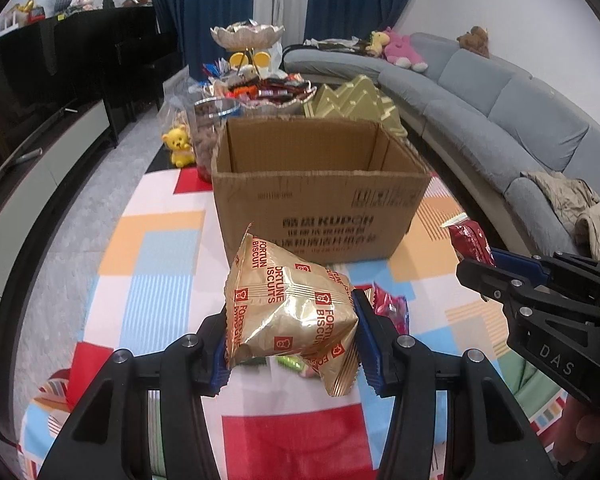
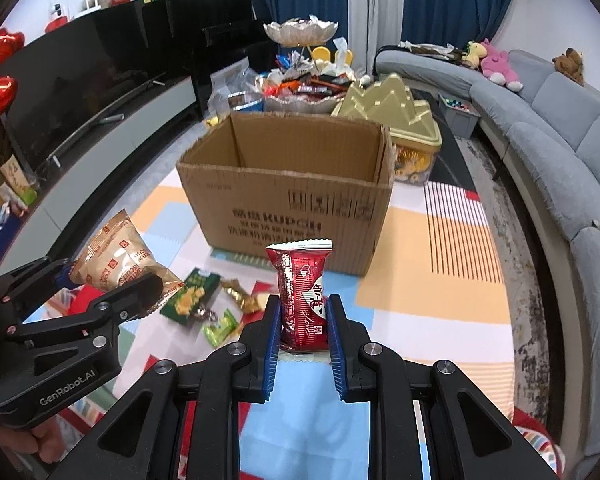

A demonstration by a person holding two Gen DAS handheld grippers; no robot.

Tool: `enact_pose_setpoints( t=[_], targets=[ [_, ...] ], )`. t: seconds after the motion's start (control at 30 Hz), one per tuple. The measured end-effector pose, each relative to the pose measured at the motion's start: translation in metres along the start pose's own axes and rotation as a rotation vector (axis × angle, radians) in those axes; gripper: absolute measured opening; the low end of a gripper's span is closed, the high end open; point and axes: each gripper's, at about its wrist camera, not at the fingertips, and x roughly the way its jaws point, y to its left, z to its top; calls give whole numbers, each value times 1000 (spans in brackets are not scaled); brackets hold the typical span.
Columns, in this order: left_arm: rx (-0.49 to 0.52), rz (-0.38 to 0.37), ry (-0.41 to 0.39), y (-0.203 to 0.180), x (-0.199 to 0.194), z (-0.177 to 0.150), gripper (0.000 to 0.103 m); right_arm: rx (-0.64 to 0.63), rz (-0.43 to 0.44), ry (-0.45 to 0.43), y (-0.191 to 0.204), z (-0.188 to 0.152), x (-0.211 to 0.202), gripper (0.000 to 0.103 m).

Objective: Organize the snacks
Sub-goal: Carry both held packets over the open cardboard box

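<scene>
- The gold Fortune Biscuits packet (image 1: pixel 290 312) sits squarely between the blue pads of the left gripper (image 1: pixel 292 340), pinched from both sides and held up off the patchwork mat (image 1: pixel 148 264). Jaws are partway closed, about as wide as the puffy bag itself, and its crimped bottom corner dangles below the pads.
- From the right wrist view, the same gold packet (image 2: pixel 120 256) sticks up and out of the left gripper (image 2: pixel 112 284), over on the left side.
- The right gripper (image 2: pixel 302 320) is clamped tight on a slim red snack packet (image 2: pixel 302 300). The packet stands upright, lower half squeezed between the pads, zigzag top edge poking above the fingertips.
- In the left wrist view, that red packet (image 1: pixel 470 242) peeks out ahead of the right gripper (image 1: pixel 482 266) at the right edge.
- Straight ahead of both grippers is an open cardboard box (image 1: pixel 320 200) with dark printing on its front. Both packets are in front of it, not over it. I can't see its floor from here.
- Loose on the mat between the grippers: a green snack bag (image 2: pixel 190 298), a small gold candy (image 2: pixel 240 296) and a light green wrapper (image 2: pixel 220 326).
- Behind the box: a tiered dish piled with sweets (image 1: pixel 260 88), a gold mountain-shaped tin (image 2: pixel 392 108), a yellow bear toy (image 1: pixel 179 145), and a grey sofa (image 1: pixel 520 112) curving along the right.
</scene>
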Motion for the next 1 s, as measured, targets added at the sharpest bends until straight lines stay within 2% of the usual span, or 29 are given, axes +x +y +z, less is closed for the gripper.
enact_pose_setpoints(
  t=[0.6, 1.0],
  targets=[
    [8, 4, -78, 1, 0, 62, 51, 4, -24, -105, -6, 55, -10, 23],
    [6, 34, -122, 9, 12, 109, 51, 14, -55, -159, -13, 101, -3, 23]
  ],
)
